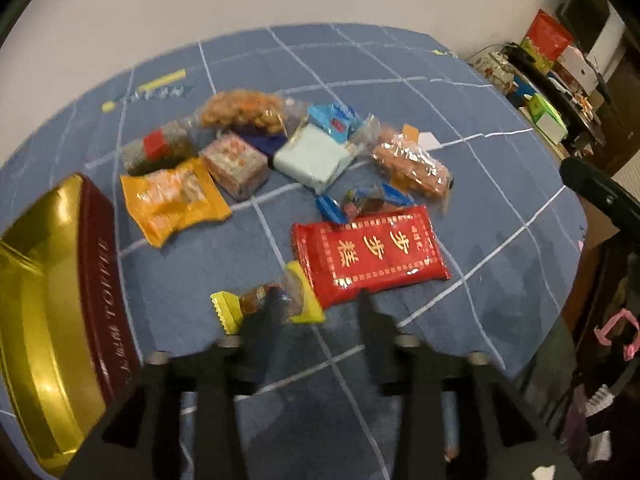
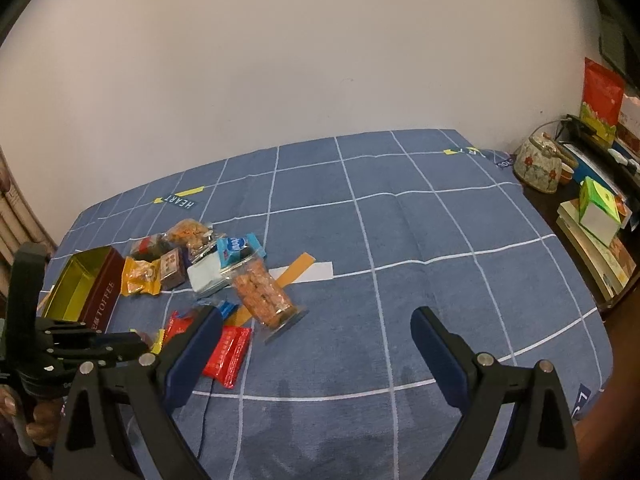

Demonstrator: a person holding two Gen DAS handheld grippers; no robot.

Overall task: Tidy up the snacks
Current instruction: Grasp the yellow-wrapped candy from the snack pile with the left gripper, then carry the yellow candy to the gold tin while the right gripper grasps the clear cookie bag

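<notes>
Left gripper [image 1: 316,300] jaws released over the worktop [image 1: 500,208], yellow candy [image 1: 268,304] at 9 o'clock; right gripper [image 2: 316,320] jaws released, empty.

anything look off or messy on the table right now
Yes: the snacks lie loose in a jumbled heap on the blue cloth, none visibly in the toffee tin. A clear pack of orange snacks lies tipped over. Nothing looks spilled.

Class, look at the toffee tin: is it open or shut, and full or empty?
Open and empty: the toffee tin has no lid on, and its gold inside shows bare.
</notes>
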